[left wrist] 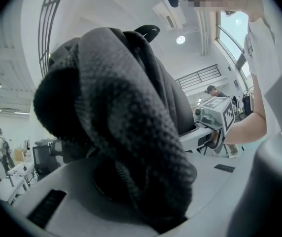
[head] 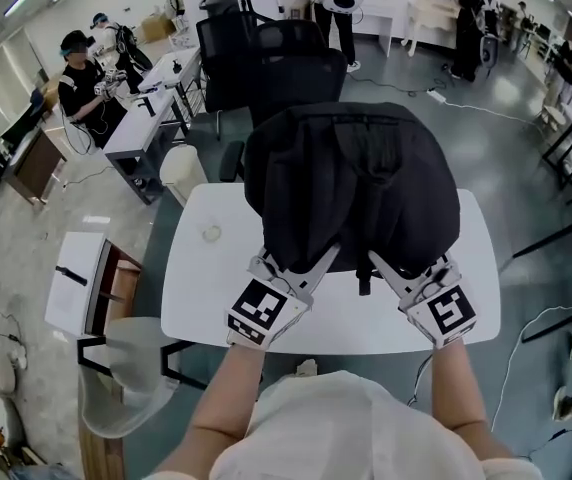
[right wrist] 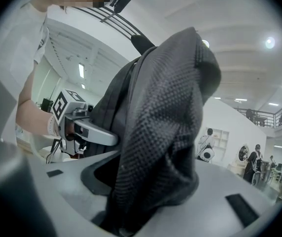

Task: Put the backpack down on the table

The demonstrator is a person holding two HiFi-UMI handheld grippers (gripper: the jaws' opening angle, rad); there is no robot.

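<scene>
Table [head: 191, 303]: white, right under your hands, bare beneath the load. Backpack [head: 351, 183]: black, hung ahead of both grippers over the table's far half, long axis running away from you; whether its base touches, you cannot tell. Chairs [head: 271, 63]: black, just past the far edge. Left gripper [head: 301, 268], right gripper [head: 391, 268]: each clamped on a mesh strap, equally near. Round item [head: 211, 233]: left of the backpack, apart
</scene>
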